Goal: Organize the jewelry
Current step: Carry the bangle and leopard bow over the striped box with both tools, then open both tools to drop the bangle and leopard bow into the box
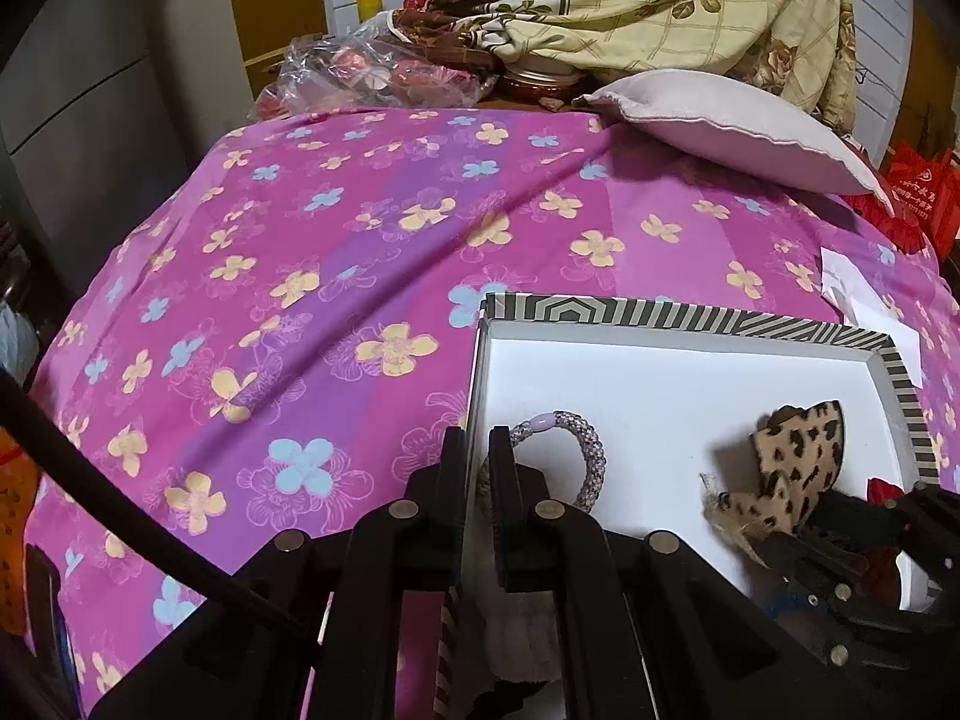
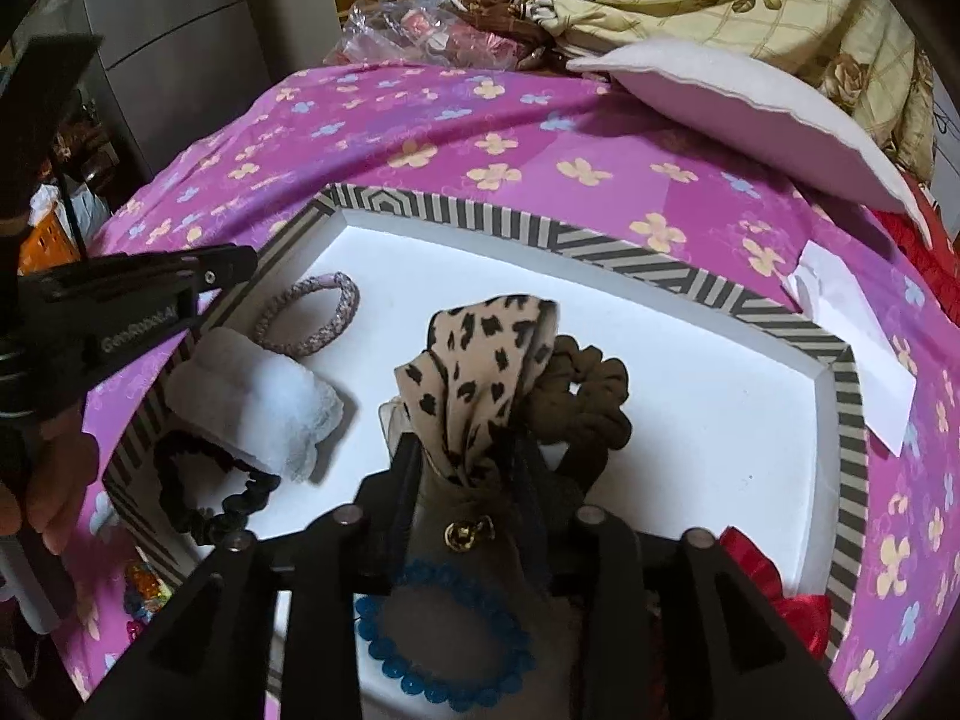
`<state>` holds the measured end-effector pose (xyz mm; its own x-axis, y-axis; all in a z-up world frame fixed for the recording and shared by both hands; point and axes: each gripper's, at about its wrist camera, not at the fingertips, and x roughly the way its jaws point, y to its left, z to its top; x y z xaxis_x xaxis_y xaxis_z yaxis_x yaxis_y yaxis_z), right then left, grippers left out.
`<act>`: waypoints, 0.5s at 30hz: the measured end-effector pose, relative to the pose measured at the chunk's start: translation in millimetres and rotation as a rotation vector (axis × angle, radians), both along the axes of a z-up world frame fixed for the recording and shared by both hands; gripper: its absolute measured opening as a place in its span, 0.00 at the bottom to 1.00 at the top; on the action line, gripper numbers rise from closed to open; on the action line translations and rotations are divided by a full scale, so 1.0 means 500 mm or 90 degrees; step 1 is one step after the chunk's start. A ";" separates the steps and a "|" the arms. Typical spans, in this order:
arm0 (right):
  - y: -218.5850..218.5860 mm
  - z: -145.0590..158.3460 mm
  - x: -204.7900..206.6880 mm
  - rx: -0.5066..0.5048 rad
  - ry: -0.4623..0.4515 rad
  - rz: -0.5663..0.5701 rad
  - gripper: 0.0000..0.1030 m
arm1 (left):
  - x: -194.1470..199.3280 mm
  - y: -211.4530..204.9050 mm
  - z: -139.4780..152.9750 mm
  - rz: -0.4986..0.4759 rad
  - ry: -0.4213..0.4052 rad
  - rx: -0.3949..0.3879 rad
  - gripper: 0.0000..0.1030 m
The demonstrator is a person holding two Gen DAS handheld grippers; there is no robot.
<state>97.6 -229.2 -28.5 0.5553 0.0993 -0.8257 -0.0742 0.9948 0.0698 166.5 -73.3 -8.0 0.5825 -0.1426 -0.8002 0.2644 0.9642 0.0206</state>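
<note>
Inside striped box [image 2: 708, 276], leopard-print bow [image 2: 480, 360], brown scrunchie [image 2: 591, 396]

Your box [image 2: 660, 252] looked like matt cardboard, striped paper on its rim and a smooth white floor, set on a soft printed cotton bedsheet [image 1: 360, 228]. The leopard-print bow [image 2: 480, 372] was thin woven cloth with a glossy gold metal bell [image 2: 459, 534], beside a fluffy white scrunchie [image 2: 270, 414]. You had a rough braided hair tie [image 1: 576, 450], shiny blue plastic beads [image 2: 444, 636] and matt black plastic fingers [image 1: 504, 480].
</note>
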 end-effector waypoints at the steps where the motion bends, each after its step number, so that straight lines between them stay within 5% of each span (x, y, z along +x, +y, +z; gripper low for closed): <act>1: -0.002 0.004 -0.003 0.003 -0.004 -0.002 0.44 | -0.001 -0.001 0.000 -0.001 -0.001 0.000 0.07; 15: -0.031 0.092 -0.088 0.036 -0.080 -0.029 0.48 | -0.049 0.012 0.050 0.010 -0.057 -0.010 0.23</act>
<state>53.5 -244.9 17.7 0.6586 0.1165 -0.7434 -0.0409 0.9920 0.1193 141.9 -67.5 17.2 0.6534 -0.1457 -0.7428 0.2475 0.9685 0.0277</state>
